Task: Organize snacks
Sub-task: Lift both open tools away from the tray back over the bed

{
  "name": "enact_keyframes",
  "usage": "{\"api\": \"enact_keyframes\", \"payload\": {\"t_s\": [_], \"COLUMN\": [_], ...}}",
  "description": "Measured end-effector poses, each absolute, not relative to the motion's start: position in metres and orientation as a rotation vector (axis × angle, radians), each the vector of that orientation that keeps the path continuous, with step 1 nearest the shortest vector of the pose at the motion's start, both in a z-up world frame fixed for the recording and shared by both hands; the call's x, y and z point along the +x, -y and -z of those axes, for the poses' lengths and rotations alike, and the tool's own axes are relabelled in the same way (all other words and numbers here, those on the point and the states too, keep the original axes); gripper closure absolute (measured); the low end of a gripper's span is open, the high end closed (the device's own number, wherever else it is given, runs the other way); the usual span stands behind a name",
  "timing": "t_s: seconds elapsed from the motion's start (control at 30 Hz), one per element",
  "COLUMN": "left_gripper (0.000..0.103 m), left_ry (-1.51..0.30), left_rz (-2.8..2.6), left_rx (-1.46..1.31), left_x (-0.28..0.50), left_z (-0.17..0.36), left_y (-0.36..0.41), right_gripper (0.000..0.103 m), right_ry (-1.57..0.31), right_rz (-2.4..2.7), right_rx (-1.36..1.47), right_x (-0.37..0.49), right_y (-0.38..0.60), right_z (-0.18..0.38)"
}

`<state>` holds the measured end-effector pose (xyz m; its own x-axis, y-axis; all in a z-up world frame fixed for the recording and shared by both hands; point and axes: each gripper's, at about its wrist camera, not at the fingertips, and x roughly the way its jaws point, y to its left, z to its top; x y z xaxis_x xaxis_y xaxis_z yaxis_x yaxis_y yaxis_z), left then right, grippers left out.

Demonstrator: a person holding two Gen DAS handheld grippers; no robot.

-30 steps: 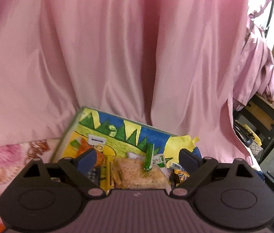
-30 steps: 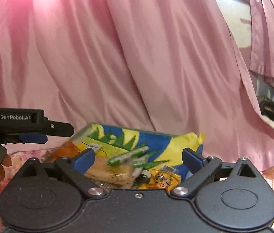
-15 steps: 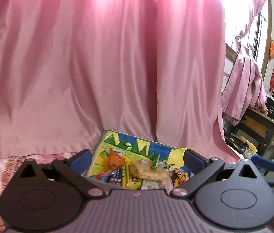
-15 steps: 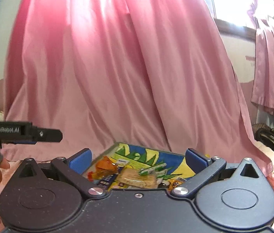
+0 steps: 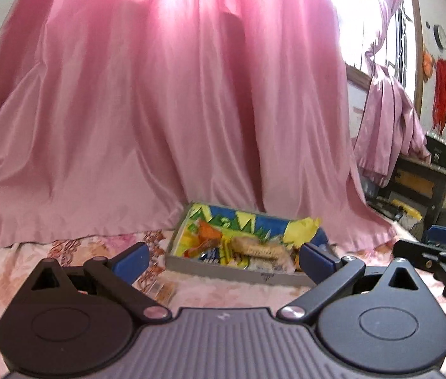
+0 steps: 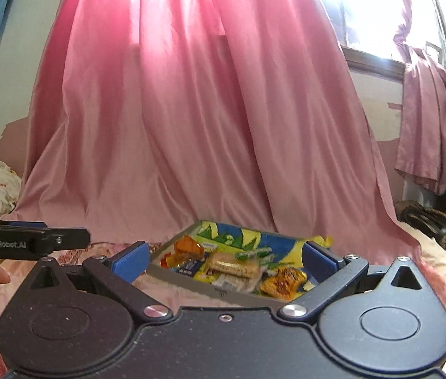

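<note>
1. Left wrist view: left claw spread wide, nothing between its blue pads. The snack box sits on the bed, toward the far edge, just in front of the pink curtain.
2. Right wrist view: right claw likewise wide and empty, aimed at the same box from the near side, not touching it.
3. Box contents, right wrist view: biscuit packet near the middle, orange wrapper toward the left wall, green stick packs behind the biscuits, golden wrapper at the near right corner. Items overlap.
4. One small pack lies on the bed outside the box, near its left end; blurred, probably a snack.
5. Judgement: sorting looks mostly done, with the loose pack possibly outstanding.
6. Risks: soft bedding could let the box tip or slide if a claw presses its wall; overlapping wrappers invite a double pick; glossy film may slip from the pads; both claws converging on one box could collide.
</note>
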<state>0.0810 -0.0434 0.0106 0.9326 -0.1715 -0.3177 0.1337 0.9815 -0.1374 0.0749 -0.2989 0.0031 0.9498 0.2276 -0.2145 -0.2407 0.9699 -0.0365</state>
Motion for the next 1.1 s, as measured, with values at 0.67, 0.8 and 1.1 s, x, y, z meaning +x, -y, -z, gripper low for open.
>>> {"api": "enact_keyframes", "payload": {"t_s": [0.67, 0.8, 1.1], "left_gripper": [0.000, 0.000, 0.000], "left_ry": [-0.517, -0.542, -0.586], "left_rz": [0.076, 0.073, 0.045], "left_rx": [-0.044, -0.029, -0.030], "left_x": [0.045, 0.040, 0.037], "left_z": [0.049, 0.056, 0.067], "left_y": [0.019, 0.018, 0.008], "right_gripper": [0.001, 0.001, 0.001], "right_ry": [-0.401, -0.430, -0.493], "right_rz": [-0.291, -0.314, -0.346], "right_rx": [-0.078, -0.083, -0.087], "right_x": [0.046, 0.043, 0.046], "right_y": [0.287, 0.280, 0.271], "right_z": [0.061, 0.068, 0.079]}}
